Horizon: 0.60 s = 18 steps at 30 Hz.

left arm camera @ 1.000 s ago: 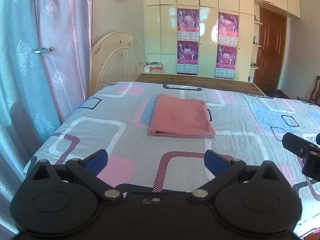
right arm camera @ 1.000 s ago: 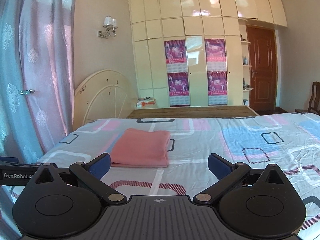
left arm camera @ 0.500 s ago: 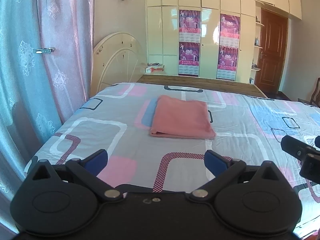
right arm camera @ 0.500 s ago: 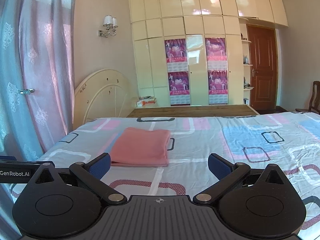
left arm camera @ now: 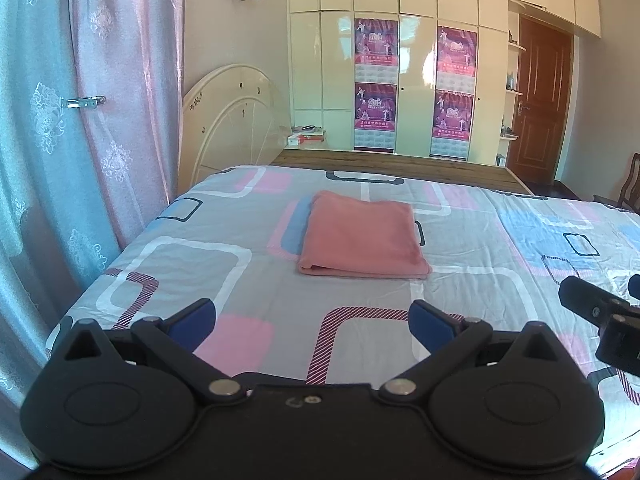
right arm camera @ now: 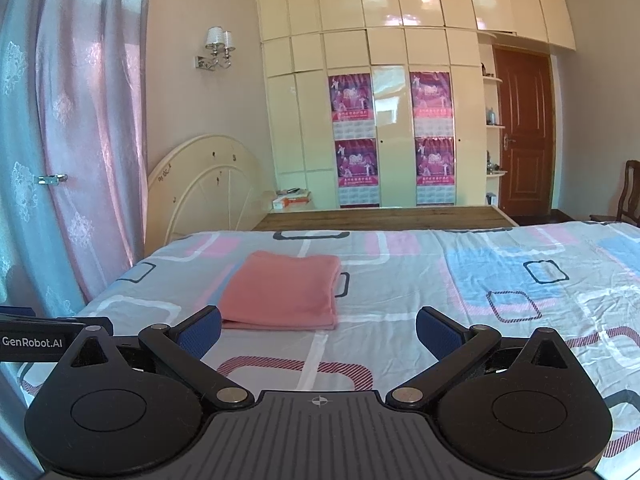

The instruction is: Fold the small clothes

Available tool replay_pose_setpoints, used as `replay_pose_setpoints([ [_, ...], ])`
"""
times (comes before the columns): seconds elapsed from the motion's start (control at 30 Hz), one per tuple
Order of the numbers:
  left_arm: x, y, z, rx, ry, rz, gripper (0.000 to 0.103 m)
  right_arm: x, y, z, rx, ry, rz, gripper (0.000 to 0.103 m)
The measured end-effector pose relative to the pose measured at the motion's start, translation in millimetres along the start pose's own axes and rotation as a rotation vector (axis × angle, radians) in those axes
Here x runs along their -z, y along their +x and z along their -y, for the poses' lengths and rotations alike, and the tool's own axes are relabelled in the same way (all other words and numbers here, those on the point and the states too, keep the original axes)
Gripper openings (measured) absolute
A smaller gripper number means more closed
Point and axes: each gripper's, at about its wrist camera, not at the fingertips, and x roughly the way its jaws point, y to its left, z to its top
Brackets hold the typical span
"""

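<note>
Both views barely shifted, drifting slightly closer. Left gripper (left arm camera: 312, 322) and right gripper (right arm camera: 319, 330) hang with jaws apart, empty, short of the folded pink cloth (left arm camera: 362, 240) lying flat mid-bed (left arm camera: 500, 264), seemingly finished.

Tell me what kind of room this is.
Most likely a home bedroom: a bed with a patterned sheet, a cream headboard leaning by the curtains, and a built-in wardrobe. A folded pink cloth lies on the bed.
</note>
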Motion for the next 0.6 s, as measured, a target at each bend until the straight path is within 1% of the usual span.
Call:
replay_pose_setpoints([
  [0.6, -5, 13, -2, -0.003, -0.002, -0.014, 0.102, 1, 11, 5, -0.004, -0.002, -0.019, 0.102],
])
